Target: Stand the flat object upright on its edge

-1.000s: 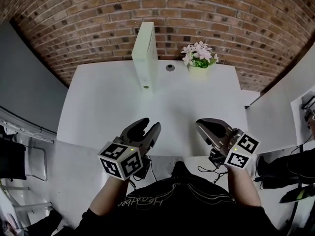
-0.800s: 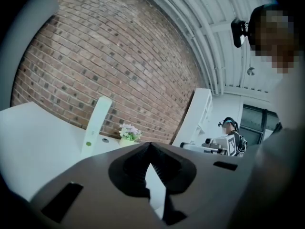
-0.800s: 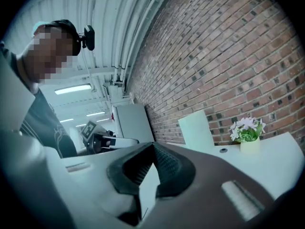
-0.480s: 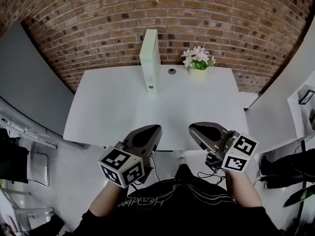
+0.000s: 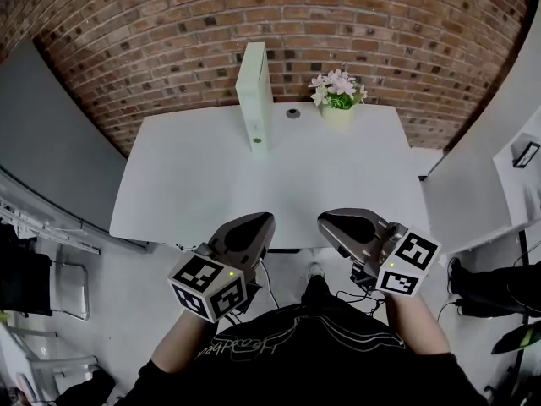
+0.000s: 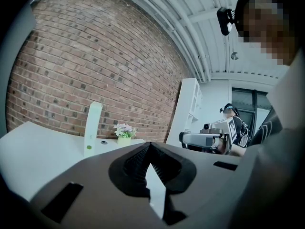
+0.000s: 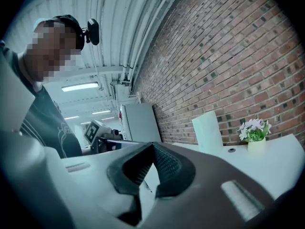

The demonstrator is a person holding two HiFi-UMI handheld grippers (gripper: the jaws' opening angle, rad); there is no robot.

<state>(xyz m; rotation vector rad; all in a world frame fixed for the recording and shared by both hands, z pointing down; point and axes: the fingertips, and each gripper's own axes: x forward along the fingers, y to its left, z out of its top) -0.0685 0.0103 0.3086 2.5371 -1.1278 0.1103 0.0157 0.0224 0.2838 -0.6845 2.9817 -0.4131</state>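
The flat white object stands upright on its narrow edge at the back of the white table, close to the brick wall. It also shows in the left gripper view as a pale slab and in the right gripper view. My left gripper hangs off the table's front edge, shut with nothing in it, its tips meeting. Beside it my right gripper is shut and empty too. Both are far from the object.
A small pot of pink flowers stands right of the object, with a round cable hole between them. A grey partition flanks the table's left and white furniture its right. Cables and chairs are on the floor.
The left jaws, open a second ago, have closed on nothing. Both grippers have drawn back from over the table's front edge toward the person. The white object has stayed upright.
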